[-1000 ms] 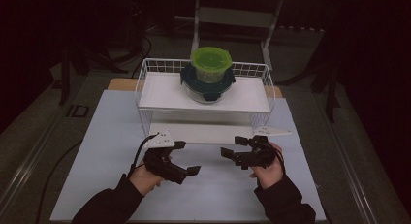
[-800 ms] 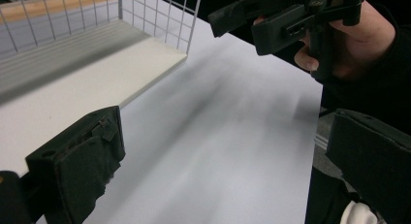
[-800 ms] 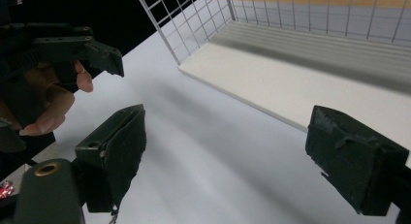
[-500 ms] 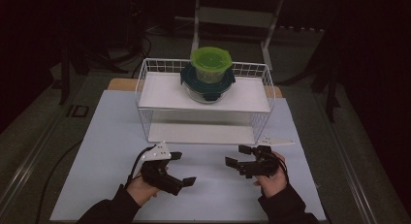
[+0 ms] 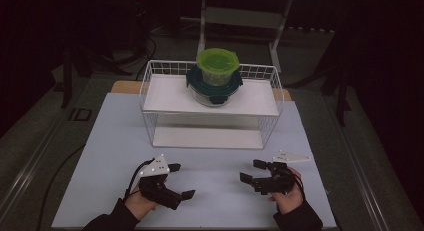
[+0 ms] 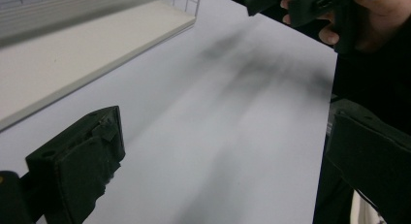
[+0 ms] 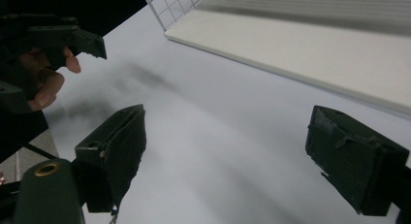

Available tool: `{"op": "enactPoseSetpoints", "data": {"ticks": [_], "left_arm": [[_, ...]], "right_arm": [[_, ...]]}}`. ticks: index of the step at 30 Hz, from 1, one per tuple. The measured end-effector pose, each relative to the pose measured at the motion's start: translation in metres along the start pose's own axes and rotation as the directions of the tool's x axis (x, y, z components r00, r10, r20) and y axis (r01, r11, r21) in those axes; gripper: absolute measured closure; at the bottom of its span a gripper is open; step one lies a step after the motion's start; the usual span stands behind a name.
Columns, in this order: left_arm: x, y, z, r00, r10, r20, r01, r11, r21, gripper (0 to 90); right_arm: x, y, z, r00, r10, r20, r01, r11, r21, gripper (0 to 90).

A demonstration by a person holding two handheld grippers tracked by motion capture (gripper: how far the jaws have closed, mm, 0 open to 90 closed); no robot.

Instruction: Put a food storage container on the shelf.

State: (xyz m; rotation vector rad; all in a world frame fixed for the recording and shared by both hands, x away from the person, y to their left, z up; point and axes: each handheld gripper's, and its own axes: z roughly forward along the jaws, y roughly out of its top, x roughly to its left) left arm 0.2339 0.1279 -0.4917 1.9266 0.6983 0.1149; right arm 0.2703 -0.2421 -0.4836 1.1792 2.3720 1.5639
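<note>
Black two-jaw left tool (image 5: 181,181) and right tool (image 5: 250,170) both released, empty, low over pale worktop (image 5: 215,201), near white wire basket (image 5: 150,91).

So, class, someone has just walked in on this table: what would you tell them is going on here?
A person holds a two-jaw gripper in each hand, low over the white table. The left gripper and the right gripper are both open and hold nothing, their jaws turned toward each other. Beyond them stands a white wire rack. On its upper shelf sits a stack of containers: a green-lidded container on top of a dark teal-lidded container.
</note>
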Motion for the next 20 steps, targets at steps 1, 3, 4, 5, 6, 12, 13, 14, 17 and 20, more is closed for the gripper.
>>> {"op": "enactPoseSetpoints", "data": {"ticks": [1,3,4,5,6,12,13,14,17,20], "left_arm": [[0.000,-0.001,0.000,1.0000,-0.002,-0.001,0.002,1.0000,-0.002,0.0],[0.001,-0.004,-0.001,1.0000,-0.001,-0.007,0.001,1.0000,0.001,0.0],[0.002,-0.006,-0.001,0.9999,0.001,-0.012,-0.001,1.0000,0.004,0.0],[0.002,-0.008,-0.001,0.9999,0.000,-0.015,0.000,1.0000,0.006,0.0],[0.002,-0.009,-0.001,0.9999,0.001,-0.017,-0.001,1.0000,0.006,0.0],[0.002,-0.016,-0.005,0.9992,0.012,-0.038,-0.012,0.9999,-0.004,0.0],[0.002,-0.016,-0.005,0.9991,0.014,-0.040,-0.014,0.9999,-0.005,0.0],[0.002,-0.017,-0.006,0.9990,0.014,-0.044,-0.014,0.9998,-0.012,0.0],[0.004,-0.018,-0.006,0.9990,0.010,-0.043,-0.011,0.9998,-0.016,0.0],[0.003,-0.018,-0.004,0.9989,0.016,-0.045,-0.016,0.9997,-0.017,0.0]], "right_arm": [[0.000,-0.002,-0.001,1.0000,0.000,0.002,0.000,1.000,0.005,14.3],[0.000,-0.007,-0.001,0.9999,-0.010,0.007,0.010,1.000,0.013,14.3],[-0.001,-0.008,-0.001,0.9999,-0.009,0.004,0.009,1.000,0.016,14.3],[-0.001,-0.011,-0.002,0.9999,-0.014,0.009,0.014,1.000,0.019,14.3],[-0.001,-0.012,-0.003,0.9998,-0.017,0.014,0.016,1.000,0.021,14.3],[-0.005,-0.019,-0.006,0.9981,-0.042,0.045,0.041,0.999,0.025,14.5],[-0.007,-0.021,-0.006,0.9981,-0.036,0.049,0.035,0.999,0.028,14.6],[-0.008,-0.021,-0.005,0.9982,-0.035,0.050,0.033,0.999,0.028,14.5],[-0.009,-0.021,-0.004,0.9977,-0.040,0.055,0.039,0.999,0.029,14.6],[-0.009,-0.021,-0.005,0.9968,-0.049,0.063,0.047,0.999,0.023,14.6]]}}
